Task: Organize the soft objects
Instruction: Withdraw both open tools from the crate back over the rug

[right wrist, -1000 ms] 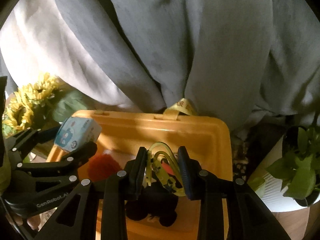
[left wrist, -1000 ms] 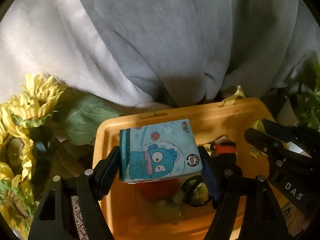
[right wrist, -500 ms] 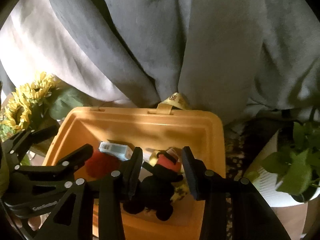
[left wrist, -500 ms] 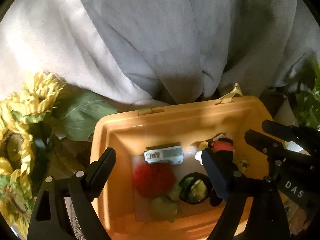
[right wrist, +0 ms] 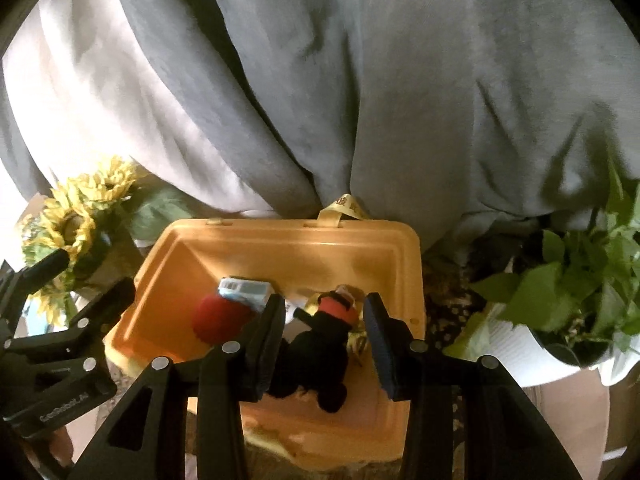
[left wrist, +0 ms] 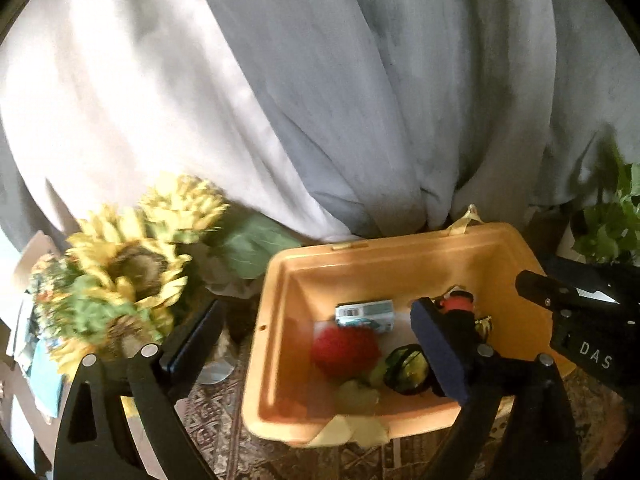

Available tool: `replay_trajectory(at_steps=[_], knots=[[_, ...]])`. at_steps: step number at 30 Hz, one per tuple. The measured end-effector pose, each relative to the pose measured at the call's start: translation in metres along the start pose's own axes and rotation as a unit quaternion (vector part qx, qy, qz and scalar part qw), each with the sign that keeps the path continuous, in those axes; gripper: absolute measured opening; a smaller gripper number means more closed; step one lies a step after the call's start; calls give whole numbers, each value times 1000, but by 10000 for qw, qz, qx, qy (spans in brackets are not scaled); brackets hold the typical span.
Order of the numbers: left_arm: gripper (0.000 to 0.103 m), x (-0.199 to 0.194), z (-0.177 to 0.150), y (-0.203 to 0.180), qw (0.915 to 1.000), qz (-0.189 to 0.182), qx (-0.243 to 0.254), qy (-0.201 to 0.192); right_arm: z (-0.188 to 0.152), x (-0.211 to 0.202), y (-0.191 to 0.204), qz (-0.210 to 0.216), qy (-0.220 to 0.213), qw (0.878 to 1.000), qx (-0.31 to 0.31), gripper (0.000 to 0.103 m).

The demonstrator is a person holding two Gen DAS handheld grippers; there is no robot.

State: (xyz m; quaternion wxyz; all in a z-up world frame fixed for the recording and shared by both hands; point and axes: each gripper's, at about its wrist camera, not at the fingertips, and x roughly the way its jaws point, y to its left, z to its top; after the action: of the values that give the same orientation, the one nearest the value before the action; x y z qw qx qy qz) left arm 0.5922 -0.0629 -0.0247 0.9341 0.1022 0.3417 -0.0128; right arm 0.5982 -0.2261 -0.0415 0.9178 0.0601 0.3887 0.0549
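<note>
**Left wrist view: tissue pack and black toy both dropped in the bin**

Left wrist view, your left gripper (left wrist: 316, 344): a second ago it clamped the blue cartoon tissue pack above the bin. Now nothing is between the jaws, and they are opening toward their widest. The tissue pack (left wrist: 366, 315) lies inside the orange bin (left wrist: 276, 320), toward the back wall, centre of frame, barcode edge up. Just below it sits the red fuzzy ball (left wrist: 346, 350); lower still a pale green soft thing (left wrist: 356, 394) and a dark round item (left wrist: 406, 368), too blurred to name. The view has pulled back and to the left, so the sunflowers (left wrist: 132, 276) fill more of the left side.

Right wrist view, your right gripper (right wrist: 324, 334): a second ago it pinched the black toy and a yellow-green piece tight. Now the jaws stand partly apart with a clear gap either side of the toy; the pads do not press on it. The black plush toy (right wrist: 316, 356) with its red-orange band rests on the bin floor, lower centre of frame, framed by the fingers. The potted plant (right wrist: 576, 292) stays at right, outside the bin.

Reading: both drops look complete, and both items have joined the other soft items in the bin. Neither gripper carries anything, so you are free to lift clear and look for whatever soft items remain outside the bin. None shows in either view.
</note>
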Motion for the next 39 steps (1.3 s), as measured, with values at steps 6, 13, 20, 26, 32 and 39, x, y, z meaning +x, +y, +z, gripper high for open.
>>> replay_trajectory(at_steps=[6, 13, 20, 26, 32, 39], knots=[[101, -36, -14, 4, 9992, 251, -132, -287, -12, -29, 4, -168, -280, 9995, -42, 59], [103, -72, -33, 9, 9975, 270, -430, -483, -33, -55, 10, -240, -459, 9986, -125, 66], [103, -92, -57, 6, 9973, 268, -540, -407, -57, -76, 13, -384, -418, 9979, -302, 68], [103, -94, -81, 2, 9979, 211, -606, -77, -78, -82, 11, -545, -312, 9974, -355, 68], [103, -93, -106, -1, 9976, 163, -621, 247, -100, -85, 6, -759, -220, 9963, -342, 68], [103, -82, -132, -8, 9955, 183, -510, 777, -125, -68, 0, -779, 316, 9960, -289, 68]])
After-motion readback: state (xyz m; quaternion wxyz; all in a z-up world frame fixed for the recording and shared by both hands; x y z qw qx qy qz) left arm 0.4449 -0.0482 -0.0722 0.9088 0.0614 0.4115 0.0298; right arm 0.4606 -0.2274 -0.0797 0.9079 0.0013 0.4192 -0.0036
